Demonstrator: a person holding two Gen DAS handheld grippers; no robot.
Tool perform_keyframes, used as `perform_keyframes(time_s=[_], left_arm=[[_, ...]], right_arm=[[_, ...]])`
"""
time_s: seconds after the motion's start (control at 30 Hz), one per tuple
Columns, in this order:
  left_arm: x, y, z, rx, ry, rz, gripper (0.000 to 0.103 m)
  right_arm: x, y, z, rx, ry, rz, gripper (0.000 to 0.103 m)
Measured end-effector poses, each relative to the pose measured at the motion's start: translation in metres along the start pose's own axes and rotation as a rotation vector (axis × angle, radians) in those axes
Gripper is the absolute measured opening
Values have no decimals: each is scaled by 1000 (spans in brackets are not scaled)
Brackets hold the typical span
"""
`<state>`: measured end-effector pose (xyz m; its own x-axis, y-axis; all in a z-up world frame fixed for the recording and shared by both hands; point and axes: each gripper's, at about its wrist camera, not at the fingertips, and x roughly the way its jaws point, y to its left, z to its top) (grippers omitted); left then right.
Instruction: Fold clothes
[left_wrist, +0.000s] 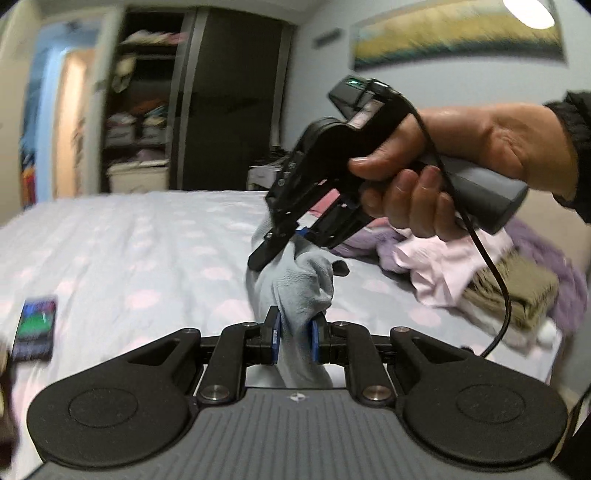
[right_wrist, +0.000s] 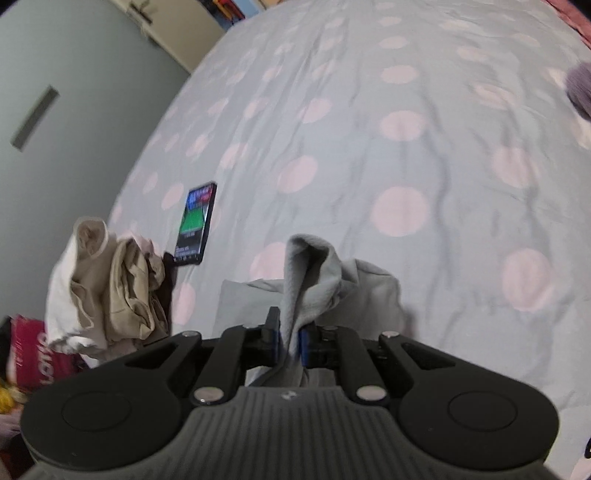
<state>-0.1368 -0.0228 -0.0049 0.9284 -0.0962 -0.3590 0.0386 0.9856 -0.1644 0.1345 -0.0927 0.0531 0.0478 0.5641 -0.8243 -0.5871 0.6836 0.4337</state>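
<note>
bed: the biggest surface I have, a pale blue-grey sheet with soft pink dots, lightly creased; I judge it serves as my folding surface, so most of it is left bare.
unfolded pile: heaped on the bed's right side in the left wrist view, lilac fuzzy knit, thin pink cloth and a ribbed olive piece, probably waiting their turn.
beige clothes: crumpled cream and tan cotton at the bed's near-left edge in the right wrist view.
grey garment: soft matte jersey, bunched and twisted, strung in the air between my two grippers; its lower part slumps on the bed just below the right one. I hold two points so it can be spread out.
phone: a flat dark slab, screen lit, lying on the sheet beside the beige clothes.
left gripper: fingers nearly closed, blue pads pinching a fold of the grey garment.
right gripper: fingers likewise nearly closed, clamped on a ridge of the same cloth.
</note>
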Motion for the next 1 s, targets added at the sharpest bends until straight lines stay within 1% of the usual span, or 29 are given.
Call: perform_keyframes(time_s=[0.13,0.27,0.3,0.37,0.47,0.57,0.6,0.67,0.73,0.8,0.87,0.97,1.0], left_arm=[[-14,47,-16,-172,14,16,14],[-26,81,-26,-280,19,51,14],[-30,88,-30,-319,23,58,14],[-36,103,-37,-396,36,66,14],[-42,119,-50,-474,70,75,14],[-39,132,-66,-555,106,83,14],[-38,137,-71,-587,115,90,14],[-38,148,-81,-652,135,105,17],[-43,154,-83,-661,146,133,20],[-49,154,-80,-635,151,158,21],[-56,152,-76,-608,158,189,23],[-72,147,-66,-594,141,242,23],[-78,144,-61,-566,121,259,23]], right_arm=[[42,50,4,-76,64,-81,12],[83,81,4,-125,114,-131,12],[92,87,4,-131,125,-139,12],[109,97,2,-154,147,-155,12],[135,112,1,-192,180,-187,12],[158,116,-1,-203,187,-203,13],[165,115,-1,-193,187,-196,15],[177,114,-2,-173,188,-179,22],[181,116,-2,-159,190,-144,47],[180,120,-2,-155,185,-115,49],[169,125,-3,-164,168,-95,48],[136,123,-4,-146,110,-16,47],[123,121,-5,-141,85,6,47]])
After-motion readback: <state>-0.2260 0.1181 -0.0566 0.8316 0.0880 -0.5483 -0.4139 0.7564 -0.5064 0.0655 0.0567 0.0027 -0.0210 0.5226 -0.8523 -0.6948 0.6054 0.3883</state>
